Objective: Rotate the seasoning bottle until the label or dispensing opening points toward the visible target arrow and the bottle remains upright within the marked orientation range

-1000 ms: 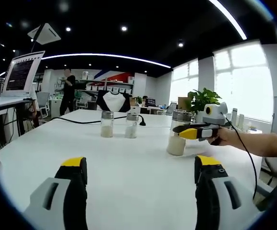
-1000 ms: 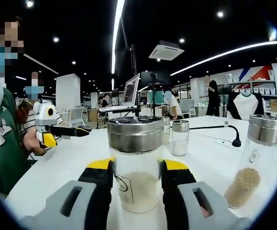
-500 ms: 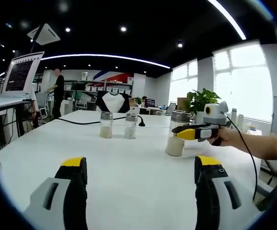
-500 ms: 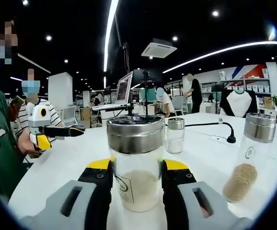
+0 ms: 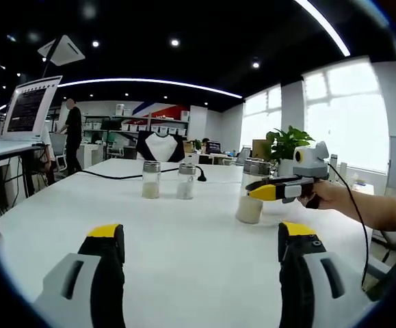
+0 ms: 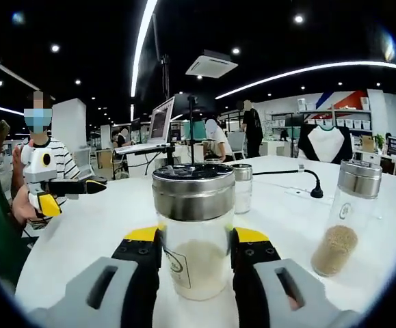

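A glass seasoning bottle (image 6: 194,239) with a steel lid and pale powder stands upright on the white table (image 6: 109,225). My right gripper (image 6: 194,247) is shut on its lower body, one yellow-tipped pad on each side. A small label (image 6: 177,263) sits on the glass toward the left jaw. From the left gripper view the same bottle (image 5: 251,198) stands at mid right, with the right gripper (image 5: 276,190) reaching in from the right. My left gripper (image 5: 201,239) hovers low over the table, open, with nothing between its jaws. It also appears as the left gripper (image 6: 81,186) held in a hand.
Two small shaker bottles (image 5: 150,180) (image 5: 186,181) stand further back beside a black cable (image 5: 109,173). A bottle of brown grains (image 6: 345,219) stands right of the held one, and another (image 6: 242,188) stands behind it. A laptop on a stand (image 5: 30,109) is at the left, and people are nearby.
The right gripper view has swung, so the background slid left while the held bottle stayed centred between the jaws. A person in the background walked left. My left gripper stayed still.
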`<state>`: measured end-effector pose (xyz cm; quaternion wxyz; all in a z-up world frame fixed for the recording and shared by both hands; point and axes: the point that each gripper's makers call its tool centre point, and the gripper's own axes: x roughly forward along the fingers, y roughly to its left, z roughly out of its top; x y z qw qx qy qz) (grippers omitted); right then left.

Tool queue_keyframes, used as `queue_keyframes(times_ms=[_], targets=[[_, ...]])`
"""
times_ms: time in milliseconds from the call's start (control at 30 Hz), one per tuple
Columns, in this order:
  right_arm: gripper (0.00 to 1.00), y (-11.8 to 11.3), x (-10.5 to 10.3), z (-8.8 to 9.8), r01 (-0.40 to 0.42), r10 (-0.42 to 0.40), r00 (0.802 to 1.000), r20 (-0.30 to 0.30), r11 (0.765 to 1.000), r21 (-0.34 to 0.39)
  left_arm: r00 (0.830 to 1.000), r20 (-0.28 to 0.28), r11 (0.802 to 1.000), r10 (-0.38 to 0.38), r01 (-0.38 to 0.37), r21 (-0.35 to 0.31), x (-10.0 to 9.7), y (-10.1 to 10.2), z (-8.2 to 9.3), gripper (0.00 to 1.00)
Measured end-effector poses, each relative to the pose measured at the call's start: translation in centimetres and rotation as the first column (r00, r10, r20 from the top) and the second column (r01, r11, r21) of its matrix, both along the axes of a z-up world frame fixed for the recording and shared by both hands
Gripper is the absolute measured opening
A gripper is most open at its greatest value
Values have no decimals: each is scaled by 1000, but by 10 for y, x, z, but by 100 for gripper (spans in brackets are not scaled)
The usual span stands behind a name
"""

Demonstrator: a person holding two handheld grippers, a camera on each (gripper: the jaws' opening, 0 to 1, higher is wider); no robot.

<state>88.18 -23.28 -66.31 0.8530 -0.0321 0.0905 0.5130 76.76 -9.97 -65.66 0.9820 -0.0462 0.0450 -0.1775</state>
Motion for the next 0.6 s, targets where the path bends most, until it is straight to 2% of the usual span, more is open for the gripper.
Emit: queue_keyframes(times_ms=[267,600], targets=[[39,-2,0,0,82,-82,997,1,997,-2,1000,5,1000,-1,1,-2,-1,0,1,98],[39,-4,2,0,132,-132,991,2,991,5,1000,6,1000,-3,3,0,-1,-1,2,98]])
